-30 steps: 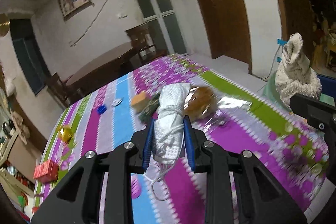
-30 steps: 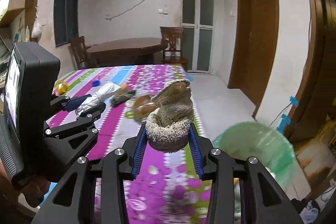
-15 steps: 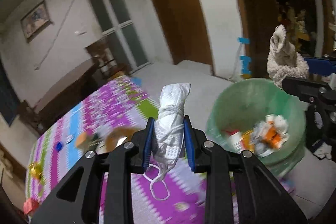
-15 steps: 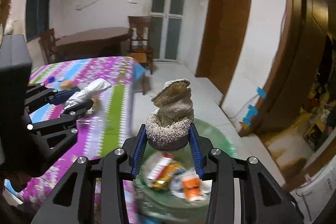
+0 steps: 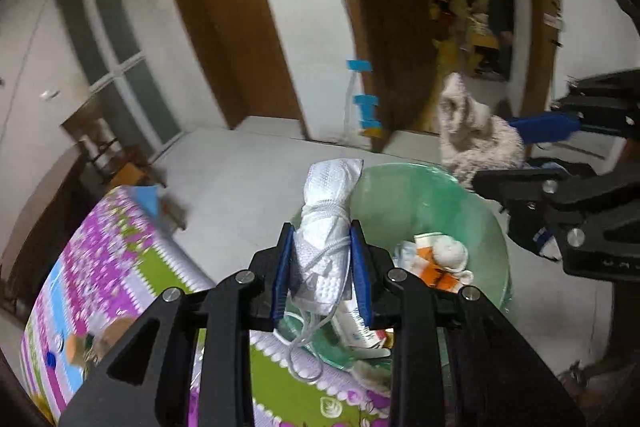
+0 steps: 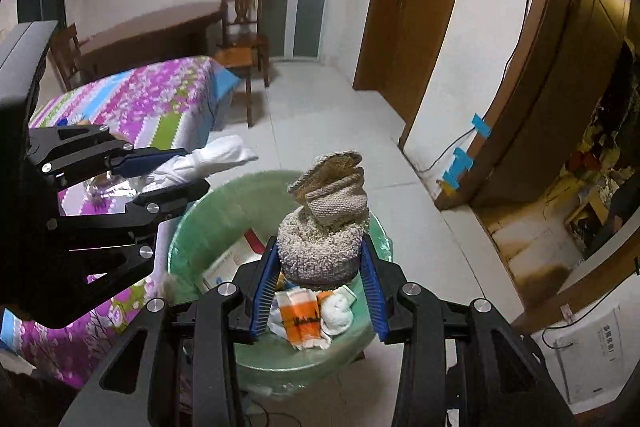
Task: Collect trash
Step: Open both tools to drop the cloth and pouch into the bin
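Note:
My left gripper (image 5: 322, 267) is shut on a rolled white face mask (image 5: 326, 219) bound with its own cord, held at the near edge of a green-lined trash bin (image 5: 472, 203). The right gripper (image 6: 320, 283) is shut on a beige knitted sock bundle (image 6: 326, 227), hanging right over the same bin (image 6: 200, 227). From the right wrist view the left gripper (image 6: 176, 173) with the mask (image 6: 216, 157) shows at the bin's left rim. In the left wrist view the sock bundle (image 5: 468, 135) sits beyond the bin's far rim. Inside the bin lie several cartons, wrappers and a white ball.
The table with a purple, green and blue striped cloth (image 5: 112, 259) stands left of the bin, with small items (image 5: 76, 343) still on it. A wooden chair (image 6: 242, 27) and dark table (image 6: 152, 31) stand farther back. Brown doors (image 6: 404, 7) line the right wall above pale floor tiles.
Both grippers swung right, from over the table to the bin, carrying the mask and the sock bundle. The bin now lies under them and the table has slid to the left.

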{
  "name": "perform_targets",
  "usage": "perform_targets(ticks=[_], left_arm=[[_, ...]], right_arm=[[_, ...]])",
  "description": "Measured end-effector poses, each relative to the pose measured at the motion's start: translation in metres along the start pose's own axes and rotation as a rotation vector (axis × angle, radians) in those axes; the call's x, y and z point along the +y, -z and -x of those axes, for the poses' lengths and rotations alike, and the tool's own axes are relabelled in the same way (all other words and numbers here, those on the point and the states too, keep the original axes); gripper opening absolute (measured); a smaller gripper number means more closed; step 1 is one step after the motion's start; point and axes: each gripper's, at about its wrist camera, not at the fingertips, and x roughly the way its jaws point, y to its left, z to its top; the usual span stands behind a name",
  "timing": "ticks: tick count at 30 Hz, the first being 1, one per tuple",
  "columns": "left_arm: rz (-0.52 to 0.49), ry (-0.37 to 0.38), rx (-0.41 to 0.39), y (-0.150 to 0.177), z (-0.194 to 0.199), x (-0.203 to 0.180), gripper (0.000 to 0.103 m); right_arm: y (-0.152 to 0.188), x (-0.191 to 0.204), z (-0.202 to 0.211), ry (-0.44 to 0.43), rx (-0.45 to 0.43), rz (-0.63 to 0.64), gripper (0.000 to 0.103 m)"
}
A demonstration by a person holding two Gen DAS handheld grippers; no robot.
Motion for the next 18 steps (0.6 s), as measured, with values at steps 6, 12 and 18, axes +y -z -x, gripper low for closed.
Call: perform_targets(ticks=[6,12,18], left_arm=[[-0.034,0.069,0.024,0.003,-0.015,-0.003,0.026],[-0.048,0.072,0.043,0.007,-0.018,-0.005,0.026],[-0.057,0.066,0.053,0.008,-0.021,-0.008,0.026]], right_arm=[[-0.002,-0.003,-0.011,-0.036,0.054,0.015,0.041],[0.0,0.006,-0.026,-0.05,0.09,0.043,0.041],[0.006,0.008,-0.032,-0.056,0.111,0.052,0.041]])
